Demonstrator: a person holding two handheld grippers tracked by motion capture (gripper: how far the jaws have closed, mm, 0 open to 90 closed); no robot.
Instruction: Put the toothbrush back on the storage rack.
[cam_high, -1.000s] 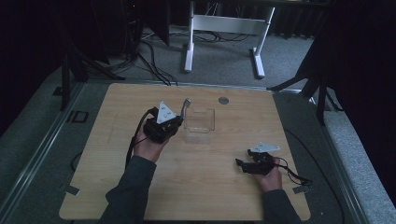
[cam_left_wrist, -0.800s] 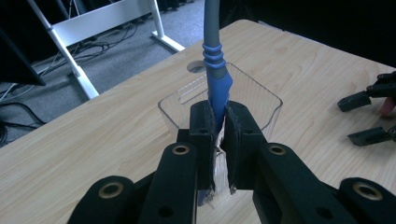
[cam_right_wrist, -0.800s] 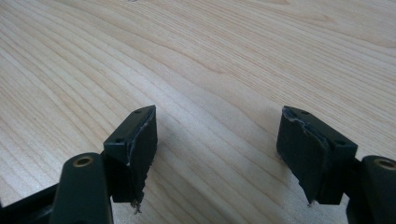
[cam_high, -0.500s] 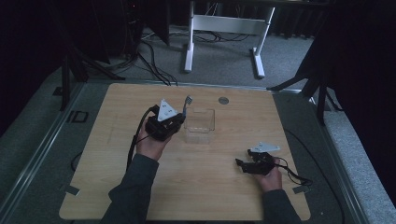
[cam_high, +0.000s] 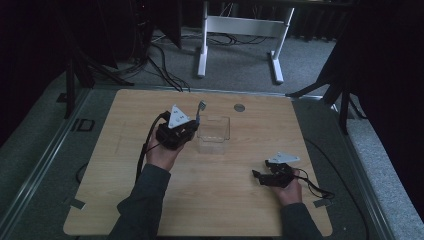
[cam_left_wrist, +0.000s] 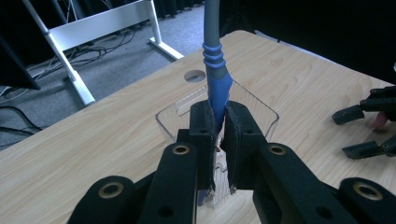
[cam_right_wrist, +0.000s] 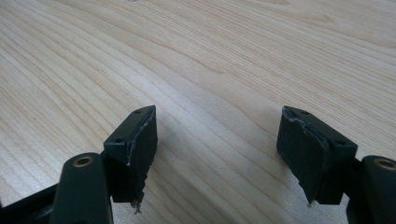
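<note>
Toothbrush (cam_left_wrist: 215, 77) upright — clamped in left tool (cam_left_wrist: 216, 135).

1. We work at a light wooden table (cam_high: 215, 200) with a visible grain, standing on grey carpet.
2. A clear plastic tray (cam_high: 214, 135) lies directly on the table, just ahead of the left gripper (cam_high: 192, 131) and well apart from the right gripper (cam_high: 257, 177).
3. A small round hole (cam_high: 239, 107) sits in the tabletop beyond the tray, near the far edge.
4. Under the right gripper's jaws we see bare wood.
</note>
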